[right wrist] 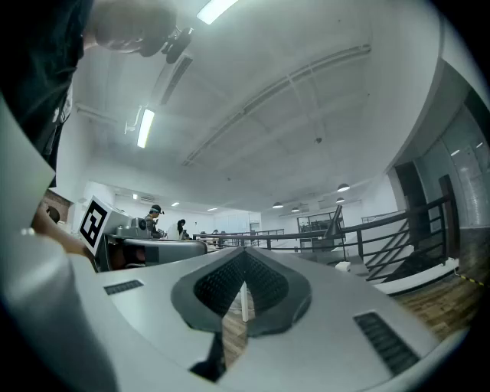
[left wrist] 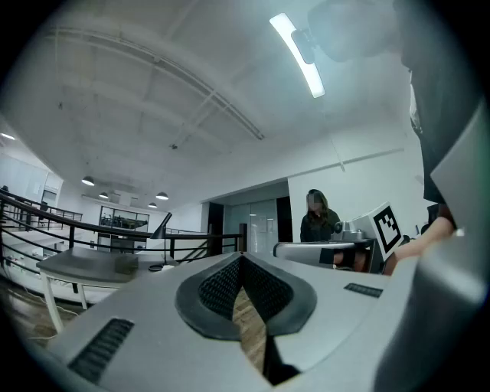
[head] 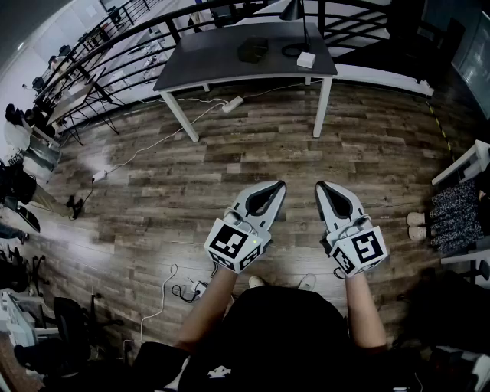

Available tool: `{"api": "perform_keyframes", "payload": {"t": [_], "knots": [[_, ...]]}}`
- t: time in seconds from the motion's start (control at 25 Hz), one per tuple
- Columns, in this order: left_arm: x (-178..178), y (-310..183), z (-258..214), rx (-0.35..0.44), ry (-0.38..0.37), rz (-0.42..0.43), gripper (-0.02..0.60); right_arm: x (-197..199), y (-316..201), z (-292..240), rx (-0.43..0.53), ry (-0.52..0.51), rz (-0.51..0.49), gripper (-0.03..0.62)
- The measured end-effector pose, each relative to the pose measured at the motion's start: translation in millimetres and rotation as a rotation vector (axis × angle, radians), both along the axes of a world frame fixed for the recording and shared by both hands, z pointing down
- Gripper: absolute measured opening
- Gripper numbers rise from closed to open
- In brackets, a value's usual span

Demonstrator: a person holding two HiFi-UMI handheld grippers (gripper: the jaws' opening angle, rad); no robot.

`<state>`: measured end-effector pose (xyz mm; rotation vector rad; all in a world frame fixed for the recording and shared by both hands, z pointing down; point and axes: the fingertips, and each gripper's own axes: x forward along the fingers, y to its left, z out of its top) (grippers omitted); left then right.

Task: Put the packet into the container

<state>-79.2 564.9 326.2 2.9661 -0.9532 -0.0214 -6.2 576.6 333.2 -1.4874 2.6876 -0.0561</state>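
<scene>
No step of the task is judged to be under way. The left gripper [head: 280,184] and right gripper [head: 320,185] are held level, side by side above the wooden floor [head: 230,153], each closed with nothing between its jaws. Neither packet nor container is seen in any view. On the dark surface [head: 207,57] ahead only a lamp [head: 292,11], a dark object [head: 253,50] and a white box [head: 306,60] are made out. The packet would first have to be found, and a gripper opened before any grasp

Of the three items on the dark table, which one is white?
The small box near the table edge's right end; the lamp base and flat object are dark.
</scene>
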Motion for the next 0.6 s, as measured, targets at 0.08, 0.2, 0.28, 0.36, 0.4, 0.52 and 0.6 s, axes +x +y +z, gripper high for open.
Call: {"api": "perform_keyframes", "payload": {"t": [0.08, 0.2, 0.28, 0.36, 0.4, 0.52, 0.6], "knots": [[0.8, -0.2, 0.3, 0.003, -0.002, 0.001, -0.005, 0.3, -0.7, 1.0, -0.001, -0.003, 0.000, 0.005], [0.8, -1.5, 1.4, 0.005, -0.004, 0.000, -0.005, 0.1, -1.6, 2.1, -0.002, -0.007, -0.001, 0.005], [0.0, -2.5, 1.9, 0.004, -0.005, -0.002, -0.005, 0.1, -2.3, 1.6, -0.002, -0.021, 0.000, 0.005], [-0.1, -3.8, 2.3, 0.002, -0.003, -0.003, -0.005, 1.7, -3.8, 1.6, -0.004, -0.035, 0.005, 0.005], [0.3, -4.4, 2.5, 0.001, -0.002, -0.004, -0.005, 2.6, -4.8, 1.8, -0.006, -0.038, 0.007, 0.005], [1.9, -5.4, 3.0, -0.001, -0.001, -0.003, -0.005, 3.8, -6.0, 2.0, -0.007, -0.041, 0.006, 0.005], [3.5, -5.1, 4.0, -0.001, 0.000, -0.003, -0.005, 3.9, -5.7, 2.4, -0.005, -0.041, 0.002, 0.005]]}}
